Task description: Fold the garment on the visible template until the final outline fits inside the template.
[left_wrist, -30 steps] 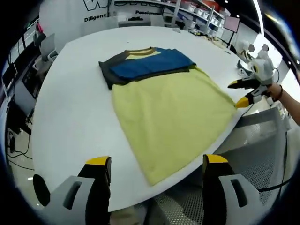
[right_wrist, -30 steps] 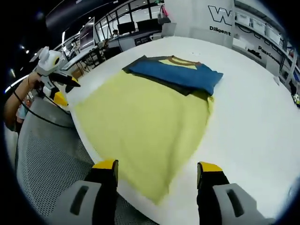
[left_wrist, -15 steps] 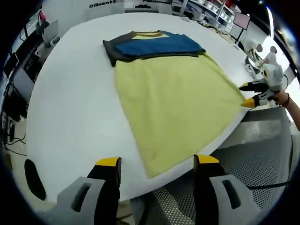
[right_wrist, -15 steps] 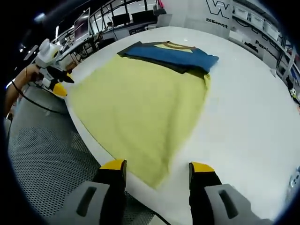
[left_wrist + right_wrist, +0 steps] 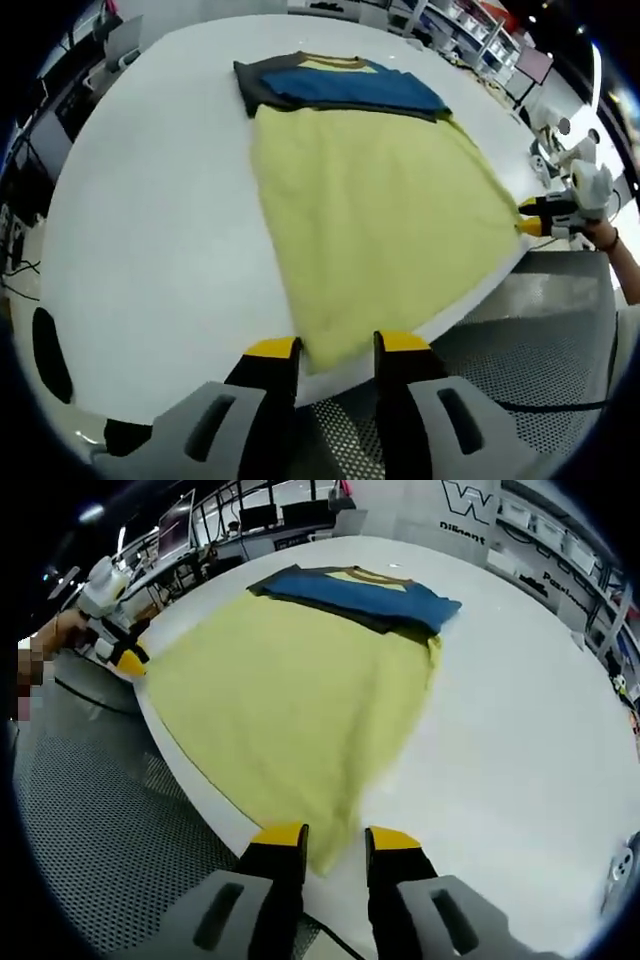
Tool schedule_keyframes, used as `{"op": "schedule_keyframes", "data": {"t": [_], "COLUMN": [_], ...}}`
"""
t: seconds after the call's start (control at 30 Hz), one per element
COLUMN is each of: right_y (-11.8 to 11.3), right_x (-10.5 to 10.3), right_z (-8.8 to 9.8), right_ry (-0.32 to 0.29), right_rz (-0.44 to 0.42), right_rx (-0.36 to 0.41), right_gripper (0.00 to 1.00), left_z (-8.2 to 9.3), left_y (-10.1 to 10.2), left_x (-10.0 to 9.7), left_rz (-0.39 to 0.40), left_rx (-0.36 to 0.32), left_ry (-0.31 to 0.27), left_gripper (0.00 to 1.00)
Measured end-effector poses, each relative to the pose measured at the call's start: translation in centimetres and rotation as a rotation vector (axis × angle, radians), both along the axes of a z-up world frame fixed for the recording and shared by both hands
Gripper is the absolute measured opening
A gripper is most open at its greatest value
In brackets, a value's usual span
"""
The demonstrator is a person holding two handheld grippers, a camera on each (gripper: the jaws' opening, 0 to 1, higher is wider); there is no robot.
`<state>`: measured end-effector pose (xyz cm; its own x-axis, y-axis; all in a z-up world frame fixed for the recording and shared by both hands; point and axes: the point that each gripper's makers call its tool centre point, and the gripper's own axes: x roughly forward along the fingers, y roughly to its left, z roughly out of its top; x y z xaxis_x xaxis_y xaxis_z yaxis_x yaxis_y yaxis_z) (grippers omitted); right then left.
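Observation:
A garment lies flat on the white round table. Its yellow body reaches the near edge, and its blue and grey top part is folded over at the far end. My left gripper has its jaws narrowed around one hem corner, with a gap still between them. My right gripper stands the same way at the other hem corner. Each gripper also appears in the other's view, the right gripper and the left gripper, at the table's edge.
A perforated metal floor lies below the table's near edge. A person's hand holds the right gripper. Desks, monitors and shelves stand beyond the table. Bare table surrounds the garment.
Both grippers have moved in to the hem corners. Their jaws have narrowed from wide open to a small gap around the yellow cloth. The garment has not shifted.

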<state>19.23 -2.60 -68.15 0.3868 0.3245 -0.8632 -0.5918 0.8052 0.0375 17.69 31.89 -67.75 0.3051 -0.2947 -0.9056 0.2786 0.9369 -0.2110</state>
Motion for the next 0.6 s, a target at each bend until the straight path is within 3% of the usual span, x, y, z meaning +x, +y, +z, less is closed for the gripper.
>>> {"op": "schedule_keyframes", "data": {"t": [0.23, 0.3, 0.6], "right_y": [-0.12, -0.15, -0.05], "right_x": [-0.23, -0.23, -0.52], "right_z": [-0.07, -0.02, 0.00], "right_ry": [0.000, -0.002, 0.012], "right_rz": [-0.004, -0.014, -0.014], "right_rx": [-0.002, 0.003, 0.011], "right_gripper": [0.02, 0.02, 0.00], "left_z": [-0.18, -0.43, -0.43], "left_y": [0.66, 1.05, 0.54], "left_x": [-0.11, -0.05, -0.16], "left_rz": [0.019, 0.020, -0.030], "left_rx": [0.032, 0.051, 0.057], "left_ry": [0.016, 0.013, 0.020], "left_gripper": [0.19, 0.10, 0.07]}}
